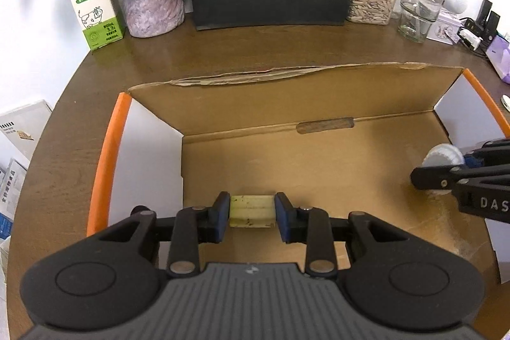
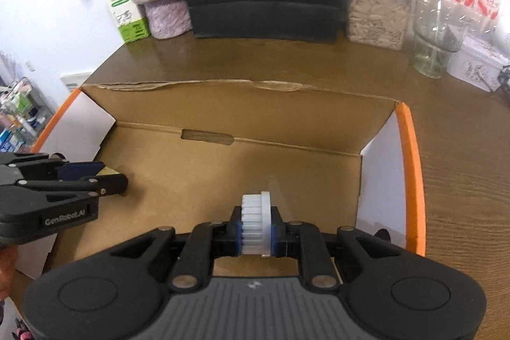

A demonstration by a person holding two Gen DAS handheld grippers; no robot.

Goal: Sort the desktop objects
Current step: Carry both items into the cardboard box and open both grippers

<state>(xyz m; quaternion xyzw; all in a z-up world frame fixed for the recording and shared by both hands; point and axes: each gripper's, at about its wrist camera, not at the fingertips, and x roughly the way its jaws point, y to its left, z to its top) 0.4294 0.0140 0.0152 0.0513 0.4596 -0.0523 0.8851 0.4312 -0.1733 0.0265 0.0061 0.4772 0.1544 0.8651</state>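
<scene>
Both grippers hang over the cardboard box [image 1: 318,161]: left gripper [image 1: 252,211] clamps a yellowish block [image 1: 251,210], right gripper [image 2: 256,227] a white ribbed cap [image 2: 255,223].

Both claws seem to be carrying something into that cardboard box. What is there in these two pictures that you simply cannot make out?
- Yellowish block, left wrist view: the left gripper pads cover its ends, so its nature is unclear.
- Clear item behind the white ribbed cap, right wrist view: too transparent to trace.
- Box floor nearest the cameras: hidden by the gripper bodies.
- Right gripper in the left wrist view: cut off by the edge.
- Milk carton print, right wrist view: blurred.
</scene>
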